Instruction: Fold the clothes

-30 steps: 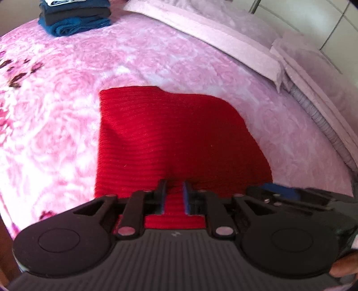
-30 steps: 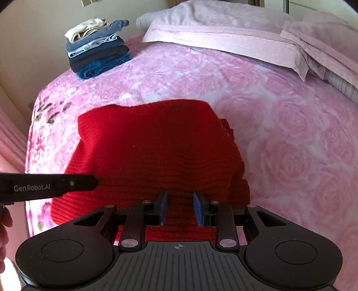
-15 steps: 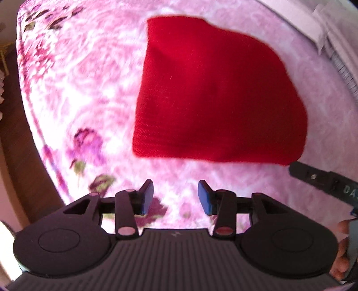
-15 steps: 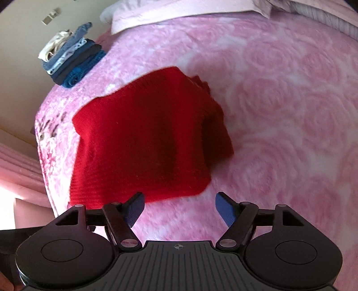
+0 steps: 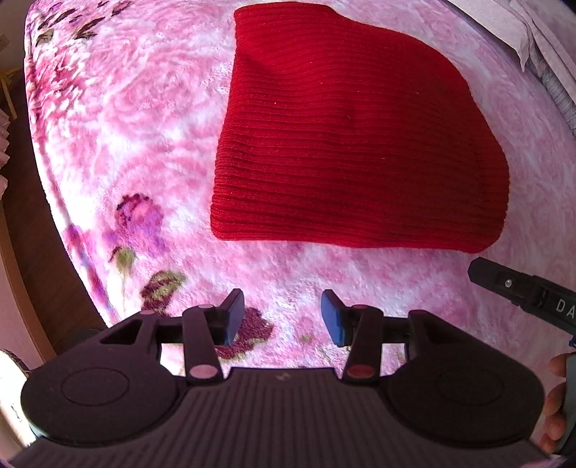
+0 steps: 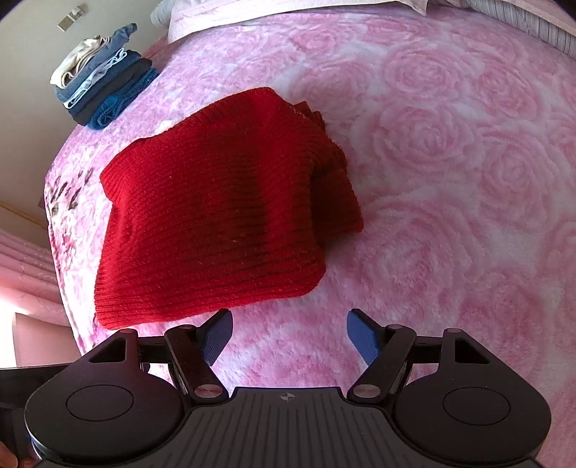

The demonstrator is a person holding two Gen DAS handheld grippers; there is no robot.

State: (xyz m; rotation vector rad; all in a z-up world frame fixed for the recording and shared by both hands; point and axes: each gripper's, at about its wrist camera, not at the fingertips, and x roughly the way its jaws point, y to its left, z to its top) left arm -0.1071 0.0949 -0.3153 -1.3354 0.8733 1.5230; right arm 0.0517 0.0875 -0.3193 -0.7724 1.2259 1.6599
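Left wrist view, near to far: left gripper (image 5: 282,316) at bottom center, blue-padded fingers spread apart, nothing between them, hovering over the pink floral blanket (image 5: 136,136). Purple flower print on the blanket just beyond and left of the fingers. At right edge, mid-low, a black part of the other gripper pokes in, with fingers of a hand (image 5: 554,406) at the lower right corner. Past the fingers, center to upper right, the red knit sweater (image 5: 352,144) lies folded flat on the blanket, ribbed, near hem straight, clear of the gripper tips. Pink pillow edge at the far upper right corner.

Right wrist view, near to far: right gripper (image 6: 289,336) bottom center, fingers spread wide, gripping nothing. Blanket (image 6: 450,172) with rose pattern beneath and to the right. Sweater (image 6: 216,216) sits just beyond the left fingertip, center-left of frame, folded with extra layers bunched along its right side; near hem close to the fingertip, touching or not I cannot tell. Upper left: stack of folded clothes (image 6: 100,93), blues, dark and a beige piece on top, near the blanket's edge, well apart from the sweater. Pillows (image 6: 252,9) along the top edge.
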